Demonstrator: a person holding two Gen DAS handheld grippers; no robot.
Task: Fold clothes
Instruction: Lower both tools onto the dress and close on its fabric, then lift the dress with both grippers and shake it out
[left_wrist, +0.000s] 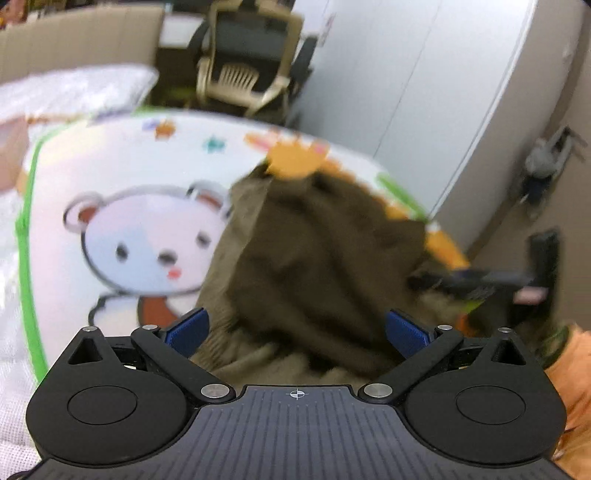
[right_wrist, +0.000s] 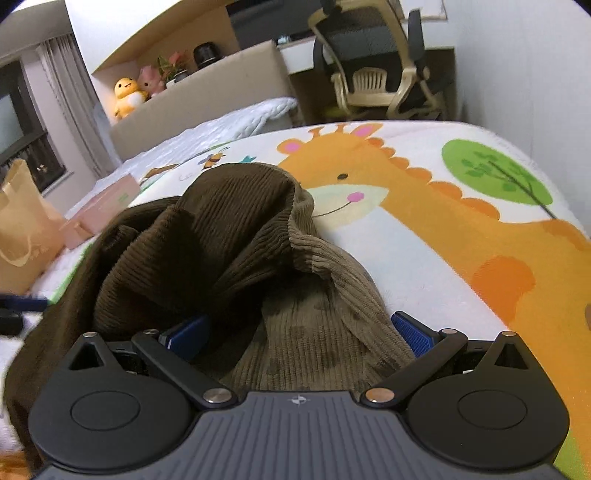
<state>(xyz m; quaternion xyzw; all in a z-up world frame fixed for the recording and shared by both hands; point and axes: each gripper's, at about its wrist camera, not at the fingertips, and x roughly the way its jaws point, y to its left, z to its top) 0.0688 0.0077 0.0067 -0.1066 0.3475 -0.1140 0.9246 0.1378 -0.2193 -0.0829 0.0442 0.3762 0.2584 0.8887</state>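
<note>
A brown corduroy garment lies crumpled in a heap on a cartoon-print mat. It also shows, blurred, in the left wrist view. My left gripper is open, its blue pads spread wide, with the garment's near folds between and below them. My right gripper is open too, its blue pads spread on either side of the garment's near edge. The other gripper shows at the right of the left wrist view, dark and blurred.
The mat covers a bed; a white quilt lies at its far side. A pink box and a paper bag sit at left. An office chair stands beyond the bed. A wall is at right.
</note>
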